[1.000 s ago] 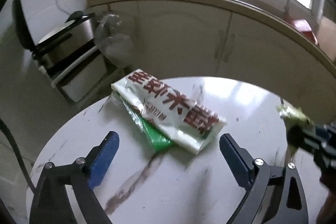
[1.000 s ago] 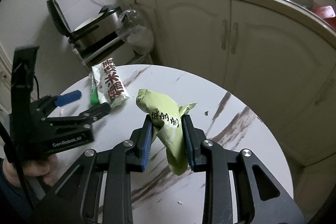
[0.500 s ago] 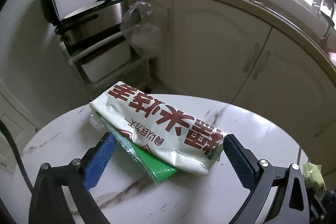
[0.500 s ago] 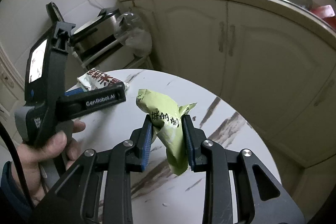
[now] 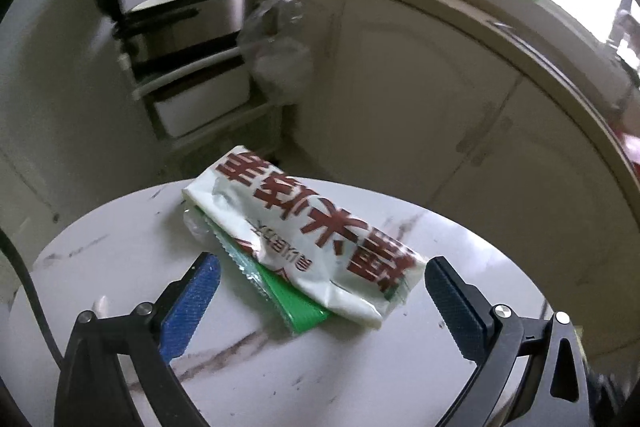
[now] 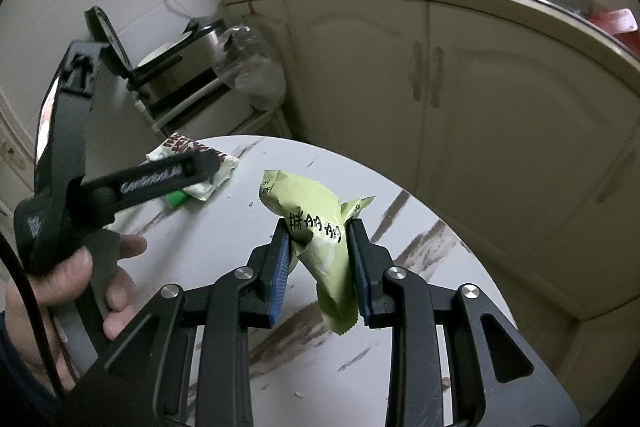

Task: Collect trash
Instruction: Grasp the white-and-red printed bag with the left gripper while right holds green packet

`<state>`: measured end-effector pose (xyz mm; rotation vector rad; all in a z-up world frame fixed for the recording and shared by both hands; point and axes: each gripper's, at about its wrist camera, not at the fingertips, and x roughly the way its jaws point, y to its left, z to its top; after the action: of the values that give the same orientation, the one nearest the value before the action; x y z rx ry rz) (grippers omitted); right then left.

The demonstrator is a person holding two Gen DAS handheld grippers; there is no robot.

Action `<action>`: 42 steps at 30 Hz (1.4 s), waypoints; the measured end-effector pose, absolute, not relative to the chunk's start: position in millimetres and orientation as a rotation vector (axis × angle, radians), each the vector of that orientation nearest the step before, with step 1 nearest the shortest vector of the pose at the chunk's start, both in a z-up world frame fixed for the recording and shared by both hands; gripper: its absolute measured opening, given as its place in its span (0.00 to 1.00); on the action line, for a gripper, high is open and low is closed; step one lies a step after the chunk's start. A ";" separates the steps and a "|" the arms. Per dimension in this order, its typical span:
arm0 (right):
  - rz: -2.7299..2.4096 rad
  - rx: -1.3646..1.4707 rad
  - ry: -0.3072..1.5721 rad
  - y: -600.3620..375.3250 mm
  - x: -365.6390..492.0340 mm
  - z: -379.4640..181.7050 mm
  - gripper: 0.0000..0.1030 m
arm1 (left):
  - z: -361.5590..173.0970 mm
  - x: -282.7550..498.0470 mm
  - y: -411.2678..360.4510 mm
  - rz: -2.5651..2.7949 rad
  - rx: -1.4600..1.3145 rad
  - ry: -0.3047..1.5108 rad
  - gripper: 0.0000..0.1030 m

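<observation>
1. right gripper (image 6: 320,259), near at 6 o'clock in its own view, is clamped on a light green wrapper (image 6: 316,223), lifted above the round marble table (image 6: 224,227);
2. left gripper (image 5: 320,291) gapes wide, its blue pads (image 5: 192,303) either side of the white packet (image 5: 304,231) without touching it;
3. that packet lies on the table toward 12 o'clock, over a green wrapper (image 5: 288,295);
4. beyond, cream cabinets (image 6: 360,75).

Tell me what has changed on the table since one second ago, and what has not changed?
The left gripper moved in, open, to straddle the white wrapper without touching it. The right gripper stayed clamped on the green packet; the white wrapper stayed on the table.
</observation>
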<state>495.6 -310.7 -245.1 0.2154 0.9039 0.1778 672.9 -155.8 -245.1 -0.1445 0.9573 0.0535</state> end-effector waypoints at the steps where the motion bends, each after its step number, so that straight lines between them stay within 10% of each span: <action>1: 0.180 0.215 0.904 -310.5 494.6 -245.5 0.26 | -246.4 675.7 -156.8 0.074 -0.160 0.961 0.98; 18: 0.275 0.233 0.945 -337.3 509.7 -253.0 0.26 | -264.4 719.9 -179.9 0.246 -0.232 0.970 0.97; 27: 0.309 0.220 0.949 -322.8 519.8 -259.9 0.25 | -269.0 690.6 -166.2 0.147 -0.183 0.897 0.64; 42: 0.313 0.208 0.942 -310.4 518.9 -256.1 0.26 | -257.7 615.6 -110.4 -0.093 -0.159 0.912 0.42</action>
<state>518.9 -310.4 -256.1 0.2084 0.9418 0.3126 615.6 -110.4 -257.7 -0.1588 0.9118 -0.0933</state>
